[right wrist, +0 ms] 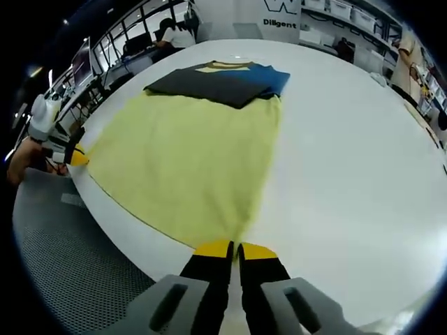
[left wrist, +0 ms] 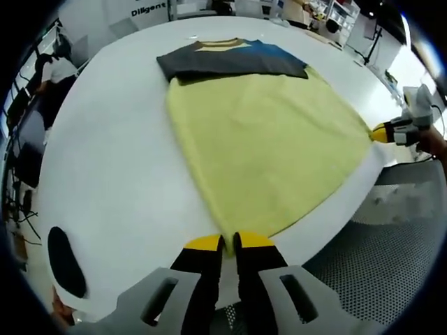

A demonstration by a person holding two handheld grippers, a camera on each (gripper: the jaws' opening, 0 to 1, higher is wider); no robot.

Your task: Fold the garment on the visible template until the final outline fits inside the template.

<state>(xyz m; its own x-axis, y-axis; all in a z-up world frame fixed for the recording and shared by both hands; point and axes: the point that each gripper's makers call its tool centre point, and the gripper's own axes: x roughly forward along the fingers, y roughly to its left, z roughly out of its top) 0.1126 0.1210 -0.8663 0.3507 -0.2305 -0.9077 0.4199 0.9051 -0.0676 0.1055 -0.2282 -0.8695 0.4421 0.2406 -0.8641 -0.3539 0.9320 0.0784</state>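
Observation:
A yellow garment [left wrist: 265,139] lies spread flat on the white table [left wrist: 112,160], its dark grey and blue upper part [left wrist: 230,59] folded across the far end. My left gripper [left wrist: 229,242] is shut on one near hem corner at the table's edge. The right gripper [left wrist: 383,132] comes into the left gripper view from the right, pinching the other hem corner. In the right gripper view the same garment [right wrist: 188,153] runs away from my right gripper [right wrist: 235,249], which is shut on its corner. The left gripper [right wrist: 75,158], held by a hand, grips the far-left corner there.
A black oval mark [left wrist: 66,262] sits on the table near the left gripper. Perforated grey flooring [left wrist: 391,258] lies below the table's near edge. Desks, chairs and shelves [right wrist: 140,49] stand beyond the table's far side. Bare white tabletop [right wrist: 349,153] stretches to the right of the garment.

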